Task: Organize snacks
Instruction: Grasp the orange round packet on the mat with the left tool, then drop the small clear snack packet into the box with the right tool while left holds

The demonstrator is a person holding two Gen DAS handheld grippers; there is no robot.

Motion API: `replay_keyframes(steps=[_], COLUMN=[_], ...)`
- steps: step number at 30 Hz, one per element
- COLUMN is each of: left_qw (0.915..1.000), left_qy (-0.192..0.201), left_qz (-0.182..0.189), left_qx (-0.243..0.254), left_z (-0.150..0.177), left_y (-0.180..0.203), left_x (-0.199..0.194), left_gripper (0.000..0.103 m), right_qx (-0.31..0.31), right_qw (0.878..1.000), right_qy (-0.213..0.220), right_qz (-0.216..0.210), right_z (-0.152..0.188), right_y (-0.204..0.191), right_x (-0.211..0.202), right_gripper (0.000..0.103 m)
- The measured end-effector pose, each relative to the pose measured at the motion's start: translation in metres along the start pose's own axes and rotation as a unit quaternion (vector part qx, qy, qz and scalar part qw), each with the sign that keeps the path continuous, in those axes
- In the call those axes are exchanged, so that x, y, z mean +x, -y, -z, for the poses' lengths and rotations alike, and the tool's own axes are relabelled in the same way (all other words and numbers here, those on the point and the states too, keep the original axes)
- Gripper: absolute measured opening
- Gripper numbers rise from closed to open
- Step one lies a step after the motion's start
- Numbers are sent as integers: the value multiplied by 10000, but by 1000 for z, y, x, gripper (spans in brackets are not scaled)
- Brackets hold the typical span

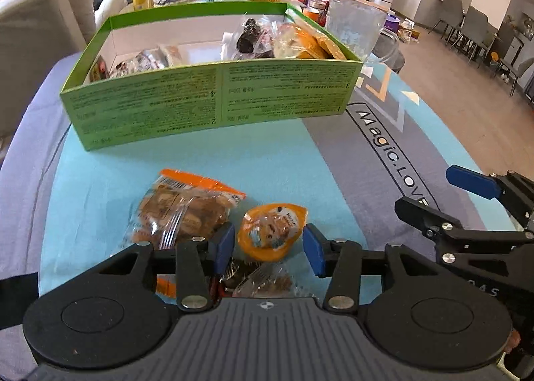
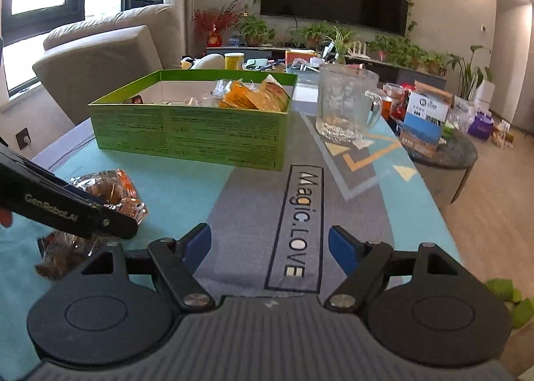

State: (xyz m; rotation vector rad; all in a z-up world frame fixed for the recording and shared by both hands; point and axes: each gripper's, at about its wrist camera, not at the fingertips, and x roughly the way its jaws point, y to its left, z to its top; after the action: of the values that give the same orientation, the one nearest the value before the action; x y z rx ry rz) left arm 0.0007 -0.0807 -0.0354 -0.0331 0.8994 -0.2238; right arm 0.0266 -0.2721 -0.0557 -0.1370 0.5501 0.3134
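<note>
Item: one small orange round crinkly-film snack packet, laid flat on the teal and grey cloth-covered table, bracketed by the parted pads of the left claw without contact visible; it is judged light, soft and slippery, best taken across its middle. Beside it are listed a clear-wrapped orange-edged biscuit pack, crushable. The open green cardboard box is partly filled with wrapped snacks; the right claw is held apart, empty.

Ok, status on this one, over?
Left gripper open, straddling orange snack pack. Right gripper open, empty. Green box ahead, path clear.
</note>
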Motion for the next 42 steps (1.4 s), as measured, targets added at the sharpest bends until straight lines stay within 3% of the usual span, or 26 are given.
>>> replay_keyframes(steps=[4, 5, 10, 16, 19, 21, 26, 33, 37, 42], left_qw=[9998, 9997, 9991, 9946, 9929, 9927, 9924, 9912, 9906, 9896], left_qy=[139, 146, 417, 975, 1096, 1103, 1106, 1165, 1192, 1253], left_qz=[-125, -137, -88, -315, -404, -413, -427, -436, -442, -459], left_qx=[121, 152, 22, -179, -242, -275, -322, -461, -502, -540], left_z=[0, 1, -3, -9, -8, -6, -1, 3, 6, 6], left_y=[2, 2, -3, -20, -26, -29, -35, -45, -50, -54], left_x=[1, 0, -17, -49, -58, -60, -64, -69, -72, -76], left_gripper=[37, 30, 30, 30, 30, 30, 31, 31, 31, 31], right_qx=[87, 99, 115, 122, 143, 150, 10, 200, 279, 247], right_qw=[10000, 9999, 9997, 9921, 9832, 9799, 9796, 9696, 9711, 9796], right_qy=[0, -2, -48, -150, -215, -315, -342, -880, -901, -538], right_qz=[-28, -33, -224, -1237, -1806, -1966, -1979, -2275, -2192, -1922], right_z=[2, 3, 9, 9, 7, 5, 0, 3, 1, -6], right_y=[1, 1, 0, -13, -29, -41, -68, -74, -74, -69], right_x=[-1, -2, -7, -22, -25, -23, -18, -6, -7, -16], right_gripper=[44, 44, 44, 44, 44, 44, 44, 43, 42, 39])
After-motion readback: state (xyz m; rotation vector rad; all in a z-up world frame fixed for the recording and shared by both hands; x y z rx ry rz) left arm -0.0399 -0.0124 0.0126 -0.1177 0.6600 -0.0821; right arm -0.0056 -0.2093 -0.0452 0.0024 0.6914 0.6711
